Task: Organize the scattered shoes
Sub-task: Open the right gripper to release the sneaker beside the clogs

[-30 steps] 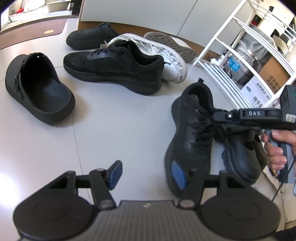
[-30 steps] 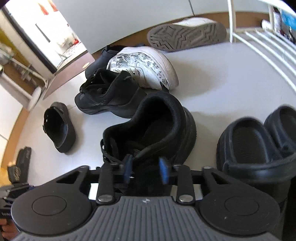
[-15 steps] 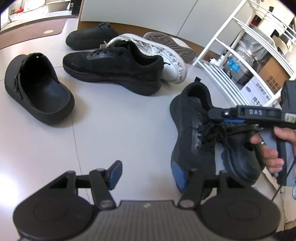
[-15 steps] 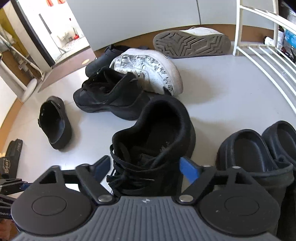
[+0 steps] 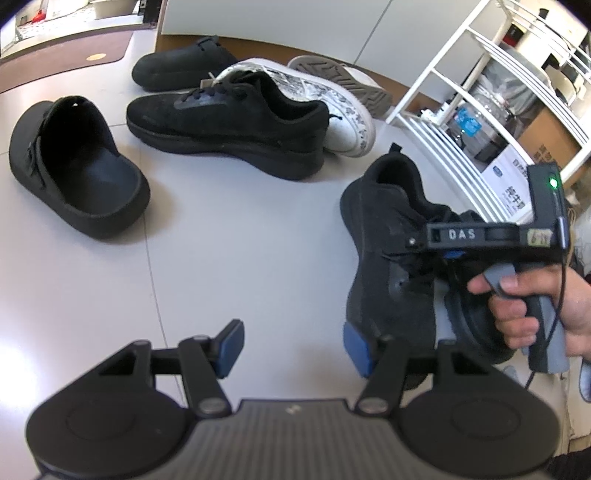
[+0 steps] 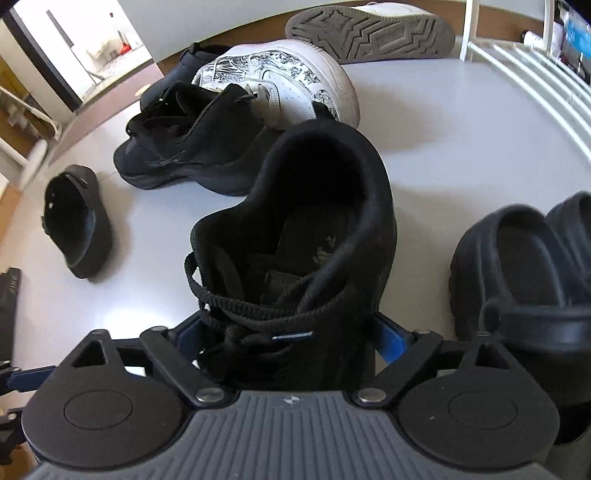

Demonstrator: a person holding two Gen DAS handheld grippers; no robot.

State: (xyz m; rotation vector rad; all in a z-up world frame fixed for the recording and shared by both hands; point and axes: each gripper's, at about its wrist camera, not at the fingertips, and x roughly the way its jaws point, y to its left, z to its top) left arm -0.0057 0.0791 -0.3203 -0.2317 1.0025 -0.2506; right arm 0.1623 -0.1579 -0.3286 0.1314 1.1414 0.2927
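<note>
A black lace-up sneaker point(image 6: 314, 236) stands on the grey floor right in front of my right gripper point(image 6: 291, 336). The jaws are spread wide on either side of its laced front; I cannot tell whether the pads touch it. The same sneaker point(image 5: 388, 236) shows in the left wrist view, with the right gripper's body point(image 5: 491, 236) over it. My left gripper point(image 5: 291, 343) is open and empty above bare floor, left of that sneaker's toe. Its mate, a second black sneaker point(image 5: 229, 122), lies farther back against a white patterned sneaker point(image 5: 332, 103).
A black clog point(image 5: 70, 173) lies at the left, another clog point(image 5: 181, 62) by the wall. An overturned white shoe point(image 6: 369, 33) lies at the back. A pair of black clogs point(image 6: 524, 273) sits right of the held-over sneaker. A white wire rack point(image 5: 461, 110) stands at the right.
My right gripper was shut on the black sneaker's laces a second ago; it opened wide and now straddles the shoe lower and closer. The sneaker shifted slightly. My left gripper stayed still.
</note>
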